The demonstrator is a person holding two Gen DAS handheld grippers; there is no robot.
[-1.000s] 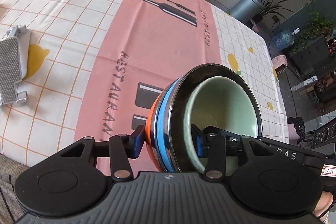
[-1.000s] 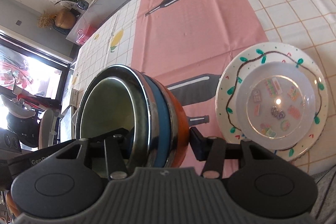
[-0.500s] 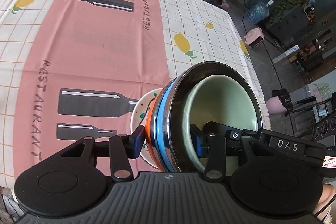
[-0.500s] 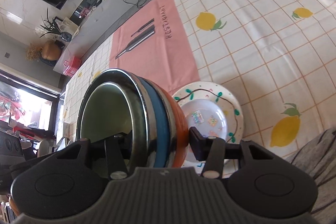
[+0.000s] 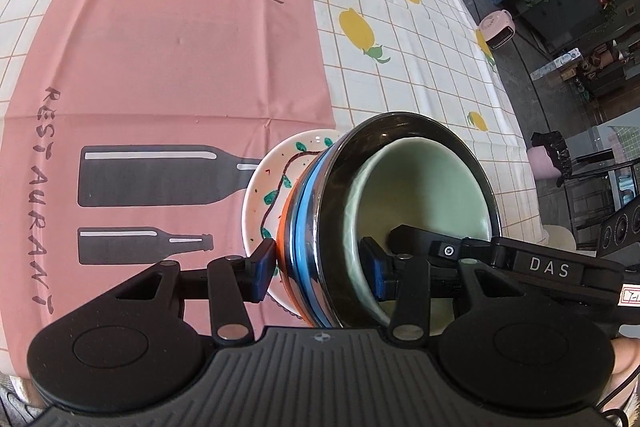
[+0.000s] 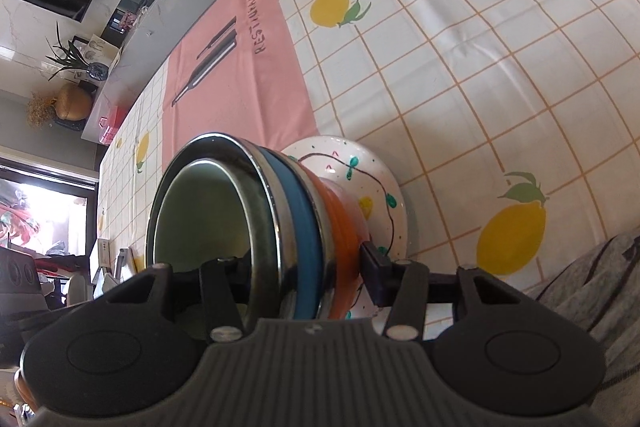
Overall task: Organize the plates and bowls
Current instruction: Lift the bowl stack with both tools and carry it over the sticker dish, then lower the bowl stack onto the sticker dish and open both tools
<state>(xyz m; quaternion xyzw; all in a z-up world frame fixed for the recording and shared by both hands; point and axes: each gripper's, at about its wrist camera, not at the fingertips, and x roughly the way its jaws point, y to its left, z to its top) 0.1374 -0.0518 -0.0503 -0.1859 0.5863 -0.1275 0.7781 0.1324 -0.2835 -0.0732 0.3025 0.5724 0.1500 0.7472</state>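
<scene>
Both tongs (image 5: 316, 267) (image 6: 304, 267) clamped on bowl stack (image 5: 400, 211) above plate (image 5: 276, 179)

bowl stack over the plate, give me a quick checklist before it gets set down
1. Left tool clamped across the nested bowl stack of orange, blue, steel and pale green bowls: ok.
2. Right tool clamped on the same stack wall: ok.
3. Stack nested, no bowl slipping out: ok.
4. White round plate with green leaf pattern sits behind the stack's base: ok.
5. Stack centred on the plate: cannot tell, the bowls hide its middle.
6. Stack base touching the plate: cannot tell.
</scene>
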